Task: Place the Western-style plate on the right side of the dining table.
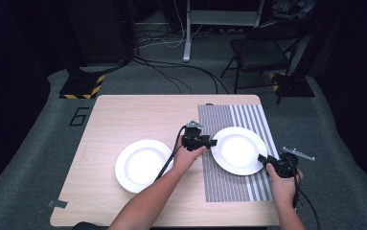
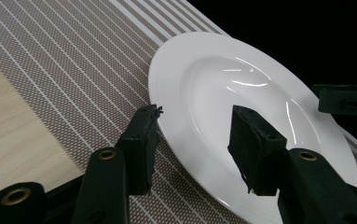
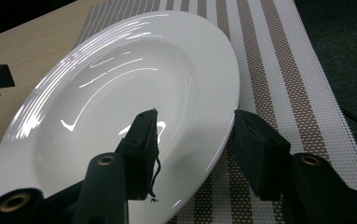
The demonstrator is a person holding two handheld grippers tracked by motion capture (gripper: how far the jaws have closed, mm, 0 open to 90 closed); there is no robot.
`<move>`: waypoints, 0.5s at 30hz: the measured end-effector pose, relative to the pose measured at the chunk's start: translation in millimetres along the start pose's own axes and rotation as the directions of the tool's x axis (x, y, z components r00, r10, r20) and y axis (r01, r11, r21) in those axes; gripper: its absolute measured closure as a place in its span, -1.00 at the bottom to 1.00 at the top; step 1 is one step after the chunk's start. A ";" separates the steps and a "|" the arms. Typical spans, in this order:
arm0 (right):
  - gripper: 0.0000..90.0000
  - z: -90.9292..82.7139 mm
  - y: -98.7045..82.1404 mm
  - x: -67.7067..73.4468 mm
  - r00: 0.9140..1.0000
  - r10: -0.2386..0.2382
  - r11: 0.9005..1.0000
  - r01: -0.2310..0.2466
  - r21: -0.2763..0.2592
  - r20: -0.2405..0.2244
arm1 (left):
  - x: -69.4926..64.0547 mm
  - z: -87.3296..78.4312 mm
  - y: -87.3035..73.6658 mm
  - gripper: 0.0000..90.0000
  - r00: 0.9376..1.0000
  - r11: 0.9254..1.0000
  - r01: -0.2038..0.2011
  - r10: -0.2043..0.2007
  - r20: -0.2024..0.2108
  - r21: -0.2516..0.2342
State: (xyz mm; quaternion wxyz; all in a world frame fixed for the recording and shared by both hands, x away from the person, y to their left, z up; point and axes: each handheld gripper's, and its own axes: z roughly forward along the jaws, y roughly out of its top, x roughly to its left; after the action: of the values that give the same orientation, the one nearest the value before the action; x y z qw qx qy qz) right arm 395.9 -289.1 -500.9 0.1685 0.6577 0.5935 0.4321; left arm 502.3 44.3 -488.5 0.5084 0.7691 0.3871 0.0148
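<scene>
- Plate on the striped mat: my left claw straddles its rim, spread, not pinching.
- My right claw straddles the opposite rim, likewise spread.

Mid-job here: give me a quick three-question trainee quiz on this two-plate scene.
1. True or false: the right plate lies on the striped placemat.
2. Multiple choice: where does the left plate lie? A) on the bare wooden table B) on the placemat C) stacked on the right plate
3. Short answer: how do the jaws of the left tool and the right tool stand at the right plate's rim?

Key
1. True.
2. A.
3. Each tool has one jaw over the plate and one outside its rim, at opposite edges; both are open, with gaps between pads and rim.
</scene>
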 end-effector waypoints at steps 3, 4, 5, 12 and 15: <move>0.11 -4.0 0.3 1.2 1.000 -0.006 1.000 0.006 -0.011 -0.010 | -0.8 -7.6 1.1 0.15 1.000 1.000 -0.015 0.015 -0.004 0.005; 0.11 -5.3 0.6 1.9 1.000 -0.006 1.000 0.006 -0.012 -0.011 | -0.5 -11.7 1.6 0.15 1.000 1.000 -0.018 0.018 -0.008 0.000; 0.12 -7.0 1.1 2.9 1.000 -0.006 1.000 0.006 -0.013 -0.010 | 0.1 -13.5 1.5 0.15 1.000 1.000 -0.015 0.015 -0.006 -0.003; 0.12 -12.2 4.8 7.3 0.999 -0.033 0.999 0.032 -0.029 -0.032 | 3.0 -29.8 4.1 0.14 0.999 1.000 -0.031 0.031 -0.024 0.002; 0.12 -16.2 5.6 10.4 0.998 -0.049 0.998 0.047 -0.031 -0.038 | 4.1 -38.3 5.5 0.14 0.999 0.999 -0.036 0.036 -0.025 0.004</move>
State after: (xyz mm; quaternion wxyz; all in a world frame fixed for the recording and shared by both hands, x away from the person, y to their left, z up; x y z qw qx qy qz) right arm 386.3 -285.5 -483.7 0.1775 0.6322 0.6056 0.4495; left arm 492.4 75.3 -467.2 0.5019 0.7764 0.3797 0.0328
